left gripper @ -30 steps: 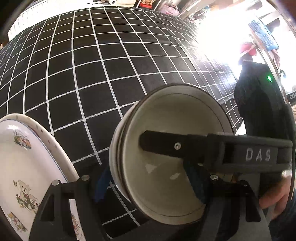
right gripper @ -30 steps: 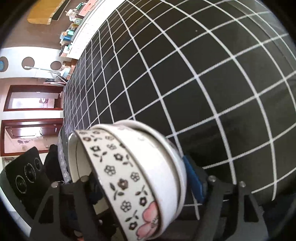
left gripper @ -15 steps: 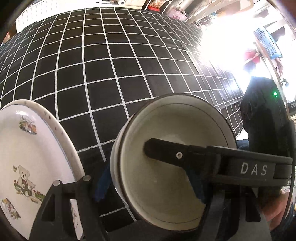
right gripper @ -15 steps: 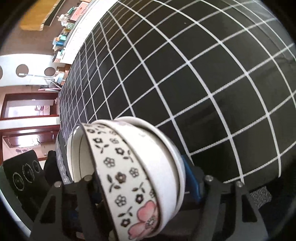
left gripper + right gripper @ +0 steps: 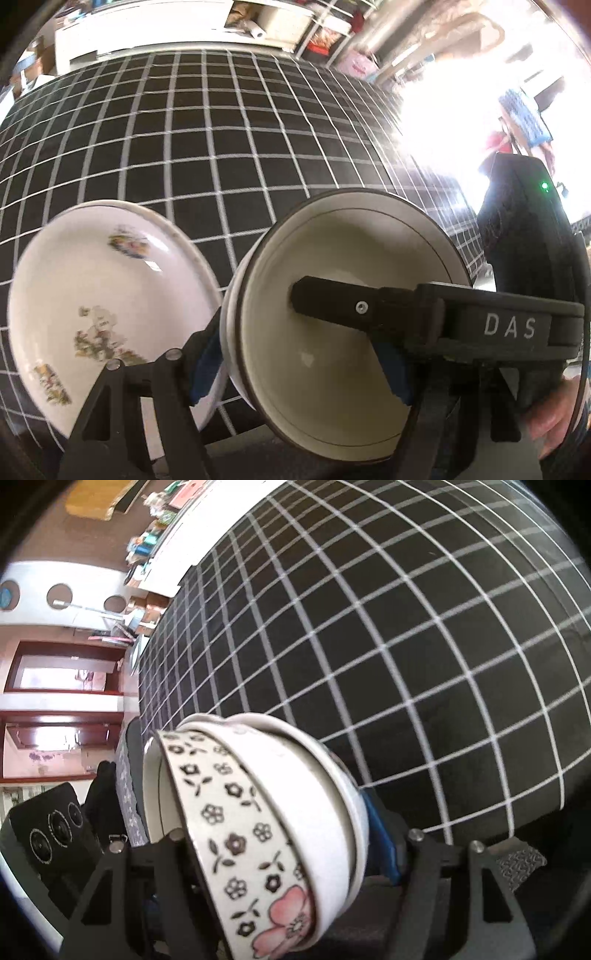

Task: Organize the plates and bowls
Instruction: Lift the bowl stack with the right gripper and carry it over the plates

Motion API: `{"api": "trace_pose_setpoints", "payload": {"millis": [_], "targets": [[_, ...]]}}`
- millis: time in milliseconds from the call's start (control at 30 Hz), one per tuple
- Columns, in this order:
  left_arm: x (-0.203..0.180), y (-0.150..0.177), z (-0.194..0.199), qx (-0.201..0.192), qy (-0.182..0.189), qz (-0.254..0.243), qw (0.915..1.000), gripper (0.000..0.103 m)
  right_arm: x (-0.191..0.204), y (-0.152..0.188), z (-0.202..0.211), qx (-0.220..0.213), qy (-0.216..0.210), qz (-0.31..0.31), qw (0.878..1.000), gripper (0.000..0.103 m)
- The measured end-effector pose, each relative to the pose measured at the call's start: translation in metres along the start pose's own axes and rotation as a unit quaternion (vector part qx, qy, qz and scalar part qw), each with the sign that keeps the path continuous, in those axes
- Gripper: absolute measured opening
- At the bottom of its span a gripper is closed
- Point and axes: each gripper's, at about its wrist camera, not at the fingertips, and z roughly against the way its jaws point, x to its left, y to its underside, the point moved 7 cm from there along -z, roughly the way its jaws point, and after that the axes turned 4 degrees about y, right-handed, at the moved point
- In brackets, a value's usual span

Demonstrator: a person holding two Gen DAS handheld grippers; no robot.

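Observation:
In the left wrist view my left gripper (image 5: 299, 365) is shut on the rim of a stack of cream bowls (image 5: 332, 376), held on edge with the inside facing the camera. My right gripper's black finger marked DAS (image 5: 369, 306) reaches into the same stack from the right. A white plate with bear pictures (image 5: 103, 295) lies on the checked cloth just left of the bowls. In the right wrist view my right gripper (image 5: 280, 853) is shut on the stacked bowls; the nearest is a flower-patterned bowl (image 5: 240, 830).
The black tablecloth with a white grid (image 5: 192, 147) covers the table and also shows in the right wrist view (image 5: 406, 627). Shelves and clutter stand beyond its far edge. A hand (image 5: 554, 417) shows at the lower right.
The left view has swung so the bear plate now sits further right and nearer the bowls. Both grippers have kept hold of the bowl stack.

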Motion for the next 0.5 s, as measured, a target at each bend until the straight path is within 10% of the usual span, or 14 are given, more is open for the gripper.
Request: {"api": "trace_pose_setpoints", "payload": {"millis": [500], "targets": [[0.102,-0.013,0.076,-0.052,-0.041,0.067,0.9955,0.072,0.114,-0.014,-0.068,0.048,-0.012,0.091,0.995,0.071]]}}
